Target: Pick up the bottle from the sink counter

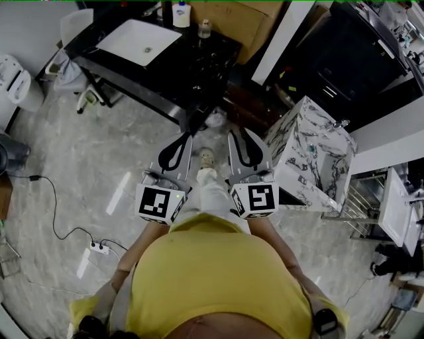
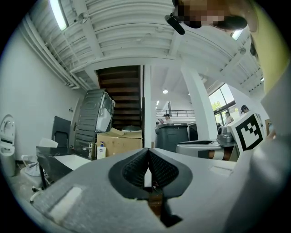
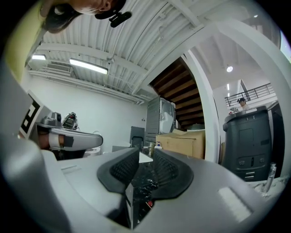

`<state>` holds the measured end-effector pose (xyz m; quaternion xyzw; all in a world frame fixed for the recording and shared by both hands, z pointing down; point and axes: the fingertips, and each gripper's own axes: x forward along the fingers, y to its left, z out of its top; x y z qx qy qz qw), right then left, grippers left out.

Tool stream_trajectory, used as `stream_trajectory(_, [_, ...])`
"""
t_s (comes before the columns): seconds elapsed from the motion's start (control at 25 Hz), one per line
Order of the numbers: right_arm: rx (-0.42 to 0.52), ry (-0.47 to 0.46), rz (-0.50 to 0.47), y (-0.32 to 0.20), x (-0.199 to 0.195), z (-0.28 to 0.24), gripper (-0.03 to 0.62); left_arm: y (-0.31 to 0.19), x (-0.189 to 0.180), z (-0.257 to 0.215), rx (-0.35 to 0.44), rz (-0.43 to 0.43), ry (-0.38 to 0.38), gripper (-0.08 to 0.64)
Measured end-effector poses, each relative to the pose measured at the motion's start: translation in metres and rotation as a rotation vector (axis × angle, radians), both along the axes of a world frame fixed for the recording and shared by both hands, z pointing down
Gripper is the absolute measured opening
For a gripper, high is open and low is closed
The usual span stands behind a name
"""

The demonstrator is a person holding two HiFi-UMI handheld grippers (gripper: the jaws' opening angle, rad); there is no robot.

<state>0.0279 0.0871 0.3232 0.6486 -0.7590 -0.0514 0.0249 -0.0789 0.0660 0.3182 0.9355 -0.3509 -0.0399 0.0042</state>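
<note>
A black sink counter (image 1: 199, 59) with a white basin (image 1: 139, 41) stands far ahead of me. At its back edge are a white pump bottle (image 1: 180, 13) and a small clear bottle (image 1: 204, 28). The pump bottle (image 2: 101, 150) also shows in the left gripper view, and both bottles (image 3: 151, 148) appear tiny in the right gripper view. My left gripper (image 1: 185, 138) is held at waist height, well short of the counter, with its jaw tips touching and nothing in them. Beside it, my right gripper (image 1: 236, 134) has a narrow gap between its pads, with nothing in the gap.
A marble-patterned cabinet (image 1: 311, 159) with a faucet stands close on the right, with a chrome rack (image 1: 368, 198) beyond it. Cardboard boxes (image 1: 228, 16) sit behind the counter. A toilet (image 1: 13, 83) is at the left, and a power strip (image 1: 99, 248) with its cable lies on the floor.
</note>
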Motion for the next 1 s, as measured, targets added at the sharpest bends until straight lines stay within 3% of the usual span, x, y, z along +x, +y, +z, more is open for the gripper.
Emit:
stream_trajectory(0.2, [0.030,0.000,-0.017,-0.056,0.016,0.012,0.095,-0.048,0.016,0.011,0.030,-0.017,-0.008,0.005])
stream_trajectory(0.52, [0.008,0.013,-0.038,-0.186,0.052,0.011,0.118,-0.166,0.055,0.004,0.029,-0.026,-0.024,0.005])
stream_trajectory(0.72, [-0.024,0.022,-0.087,-0.259,0.062,0.015,0.134,-0.236,0.064,0.005,-0.016,-0.081,-0.029,0.005])
stream_trajectory(1.0, [-0.060,0.043,-0.178,-0.343,0.072,0.025,0.163,-0.313,0.078,0.018,-0.068,-0.145,-0.099,0.005])
